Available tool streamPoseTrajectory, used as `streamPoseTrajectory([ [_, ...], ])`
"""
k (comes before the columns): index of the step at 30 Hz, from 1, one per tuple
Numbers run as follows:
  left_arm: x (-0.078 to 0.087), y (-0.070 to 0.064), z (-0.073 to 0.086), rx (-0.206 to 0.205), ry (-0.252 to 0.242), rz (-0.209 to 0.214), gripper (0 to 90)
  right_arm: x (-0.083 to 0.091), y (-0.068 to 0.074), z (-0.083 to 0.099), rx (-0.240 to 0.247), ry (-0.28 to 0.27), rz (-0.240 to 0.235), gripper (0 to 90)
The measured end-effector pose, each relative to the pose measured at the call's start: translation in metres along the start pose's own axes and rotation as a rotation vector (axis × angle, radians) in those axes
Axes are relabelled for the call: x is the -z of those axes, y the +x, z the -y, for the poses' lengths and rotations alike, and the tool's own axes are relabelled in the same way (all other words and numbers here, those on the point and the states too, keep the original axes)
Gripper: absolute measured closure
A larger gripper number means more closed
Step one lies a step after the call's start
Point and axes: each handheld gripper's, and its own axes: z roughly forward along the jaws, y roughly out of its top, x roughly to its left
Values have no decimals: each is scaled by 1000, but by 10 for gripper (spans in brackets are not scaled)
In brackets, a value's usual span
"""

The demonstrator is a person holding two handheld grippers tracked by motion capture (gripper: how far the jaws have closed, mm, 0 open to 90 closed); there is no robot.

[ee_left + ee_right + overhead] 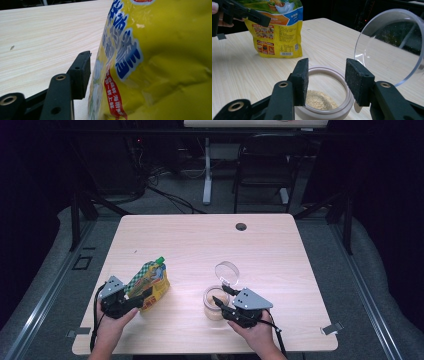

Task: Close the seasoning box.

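1. High view first: the pouch (149, 282) stands on the table (200, 240), left of the jar (215, 304) and well apart from it, green cap pointing up and away from the person.
2. Left gripper (131, 300) is right at the pouch's near lower side, the hand (112, 320) wrapped round its body.
3. Left gripper view: one black jaw lies against the pouch's (160, 60) left edge; the other jaw is hidden behind the yellow film, so I cannot tell for sure whether the claw is clamped or merely alongside.
4. Right gripper (221, 302) sits over the near side of the jar, with the right hand (257, 335) behind it.
5. Right gripper view: jaws apart, one on each side of the jar's (324, 117) mouth, hovering above the rim and gripping nothing.
6. Jar is open, with tan crumbs (319, 100) low inside.
7. Lid (392, 45), clear and round, stands tilted up at the jar's far right edge.
8. Beyond the jar, the pouch (278, 32) shows its printed back, the left gripper (249, 15) across its top.
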Motion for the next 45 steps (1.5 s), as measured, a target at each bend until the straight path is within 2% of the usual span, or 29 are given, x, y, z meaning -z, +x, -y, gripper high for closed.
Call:
streamPoseTrajectory([
  [5,3,1,0,3,-3,2,431,-1,0,0,-7,-4,-5,533],
  [7,7,1,1,13,11,-13,426,-1,0,-1,-14,-9,-8,531],
  [10,9,1,1,21,-5,-17,418,0,0,-2,-16,-12,-16,531],
  [15,12,1,1,26,-6,-10,401,2,-2,-4,-24,-13,-17,531],
  [21,17,-2,3,18,23,-9,390,7,-6,-8,-36,-17,-25,536],
  [29,29,-6,6,16,51,-25,391,22,-10,-21,-33,-39,-1,539],
  [30,32,-9,7,7,53,-20,391,25,-13,-24,-35,-34,4,539],
  [35,38,-13,10,2,45,-13,392,31,-19,-27,-54,-26,21,539],
  [45,42,-10,19,22,35,-32,396,41,-32,-31,-96,-28,62,541],
])
